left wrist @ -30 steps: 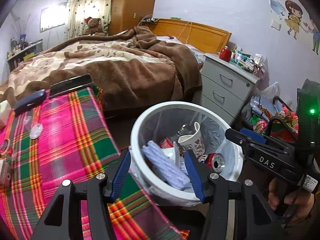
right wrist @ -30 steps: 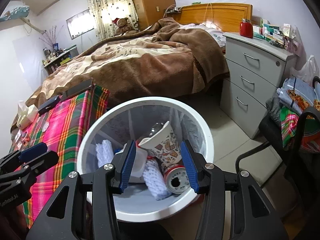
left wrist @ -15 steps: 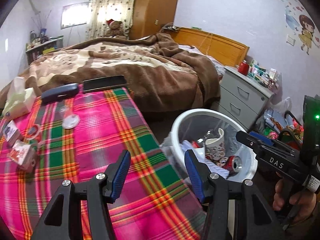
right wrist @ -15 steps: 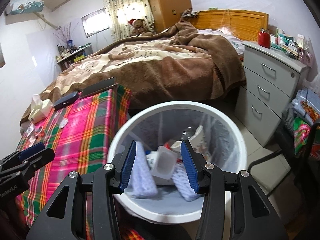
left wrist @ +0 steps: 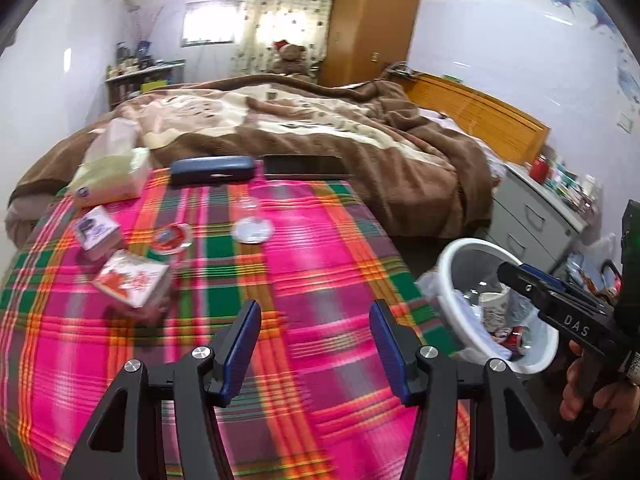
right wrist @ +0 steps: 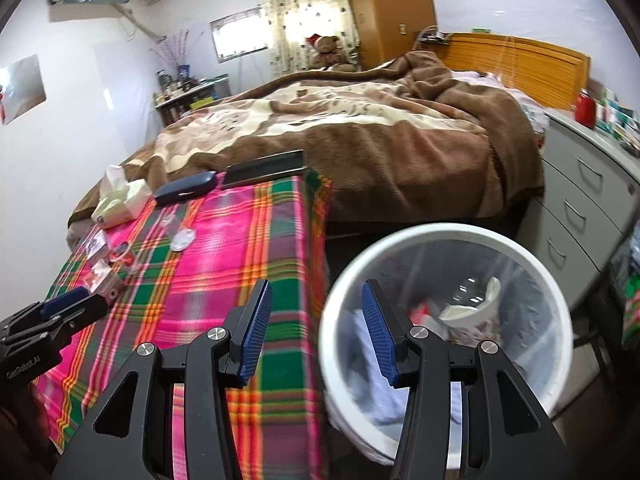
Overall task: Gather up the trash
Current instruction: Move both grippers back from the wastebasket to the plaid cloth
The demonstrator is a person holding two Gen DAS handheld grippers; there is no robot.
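The bin [right wrist: 556, 292] beside the table [left wrist: 304, 264] already holds a paper cup, can and wrappers. Two small boxes [left wrist: 132, 276], a red lid and a plastic cup [left wrist: 250, 210] remain on the cloth. The left gripper [left wrist: 314, 344] and right gripper [right wrist: 316, 330] are both spread and empty.

"DAS" on the right gripper [left wrist: 516, 276] body, "GeeRobot.AI" partly legible on the left gripper [right wrist: 86, 300] body

Daylight comes through the curtained window [left wrist: 280, 28] at the far end of the room, which glares almost white in both views and leaves the pale walls evenly bright with only soft shadows. Both fisheye pictures bow straight lines and darken to black at the corners. Motion blur smears the plaid cloth [left wrist: 304, 264] and the bin rim [right wrist: 448, 236].
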